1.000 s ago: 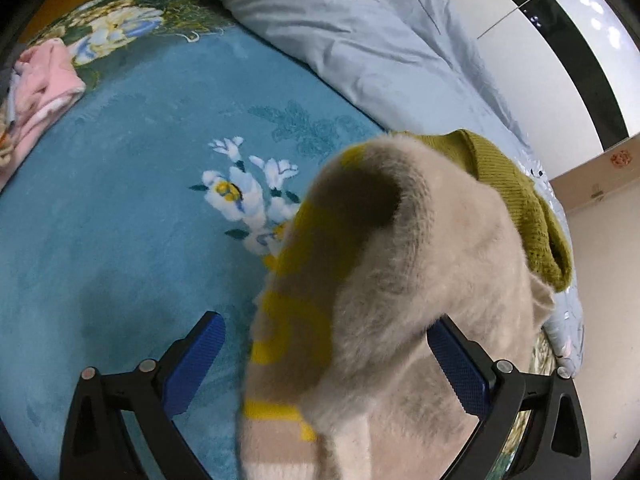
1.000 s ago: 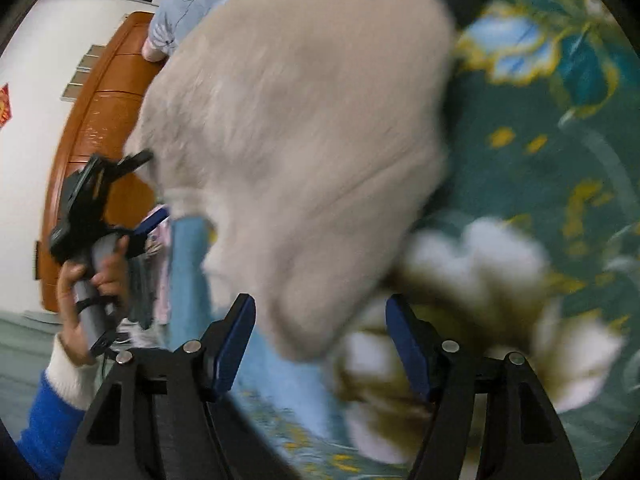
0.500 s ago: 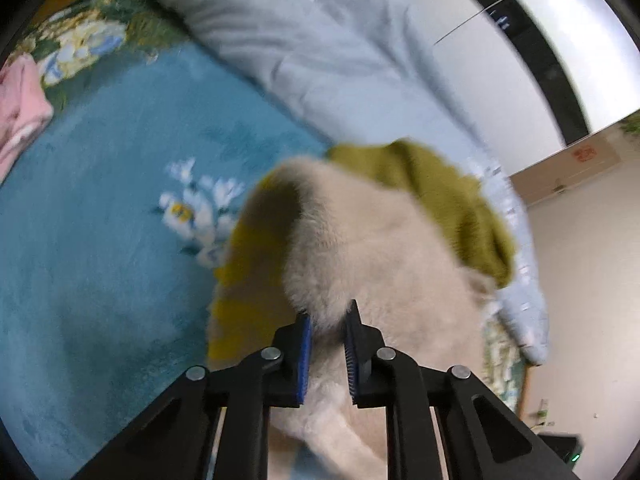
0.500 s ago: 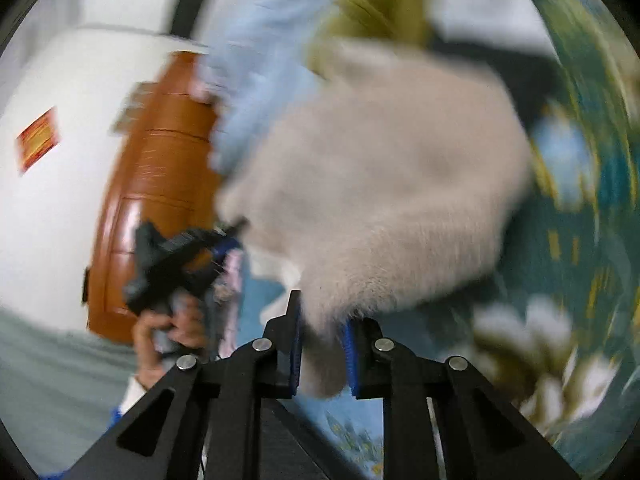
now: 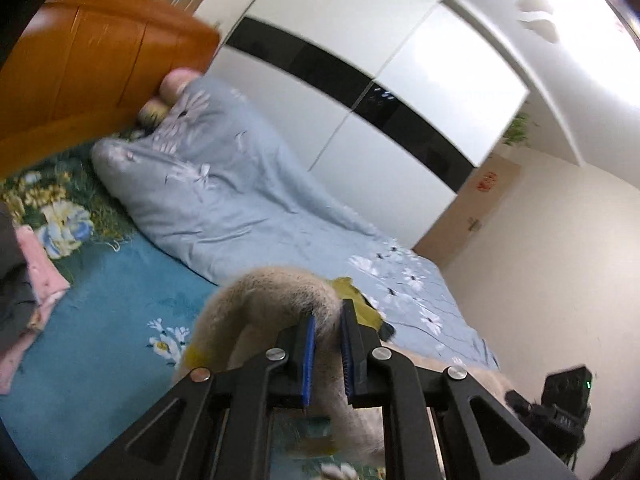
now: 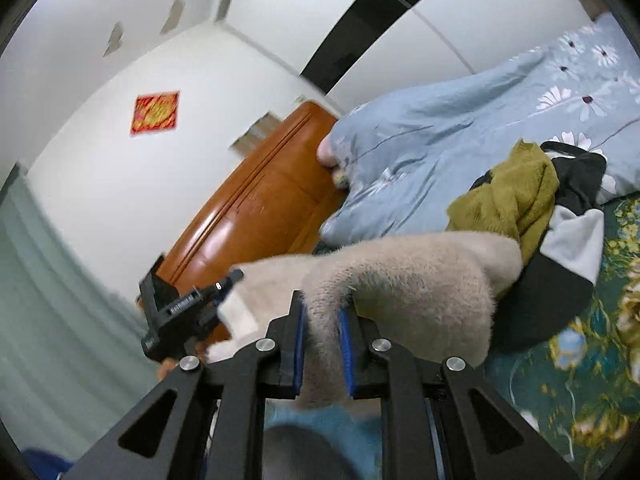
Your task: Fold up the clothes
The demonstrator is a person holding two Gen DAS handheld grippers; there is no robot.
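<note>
A fuzzy beige sweater with yellow stripes hangs lifted above the teal floral bedspread. My left gripper is shut on a fold of it, the blue pads pressing the fabric. In the right wrist view my right gripper is shut on another part of the same sweater, which stretches across to the left gripper at the left. The sweater's lower part hangs out of sight below both grippers.
An olive green garment and a black-and-white one lie heaped beside a light blue duvet. Folded pink clothes sit at the left edge. A wooden headboard and white wardrobe doors stand behind.
Both grippers went from open around the sweater to shut on it. Both then rose, lifting the sweater off the bedspread, and both views tilted up toward the walls.
</note>
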